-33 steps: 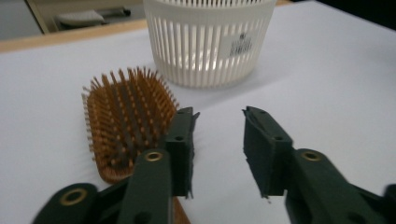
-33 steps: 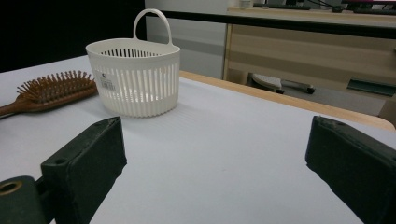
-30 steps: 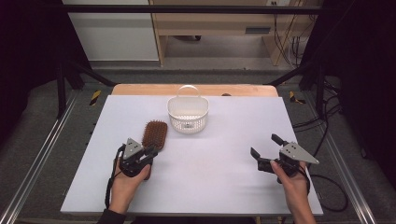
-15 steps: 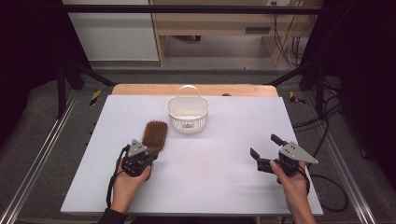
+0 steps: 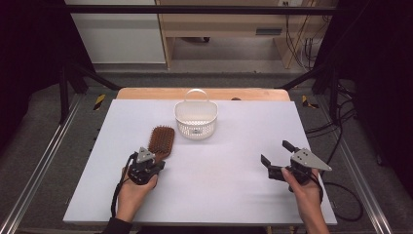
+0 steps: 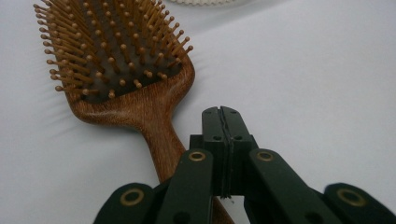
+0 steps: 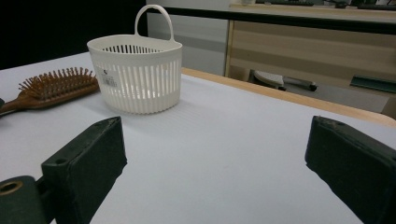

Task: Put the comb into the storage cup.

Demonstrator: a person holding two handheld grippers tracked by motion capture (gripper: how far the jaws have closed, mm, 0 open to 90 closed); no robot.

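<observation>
Left gripper (image 5: 157, 165) has edged slightly toward 12 o'clock since the earlier frame, and its jaws have just been closing; the left gripper view shows them pressed together with nothing between, above the handle of the wooden paddle hairbrush (image 6: 122, 70). Hairbrush lies bristles up on the white table (image 5: 229, 195), at 7 o'clock from the white plastic basket (image 5: 196, 118), just beside it. Right gripper (image 5: 276, 153), well apart at 3 o'clock, holds jaws spread wide, empty, unchanged.
</observation>
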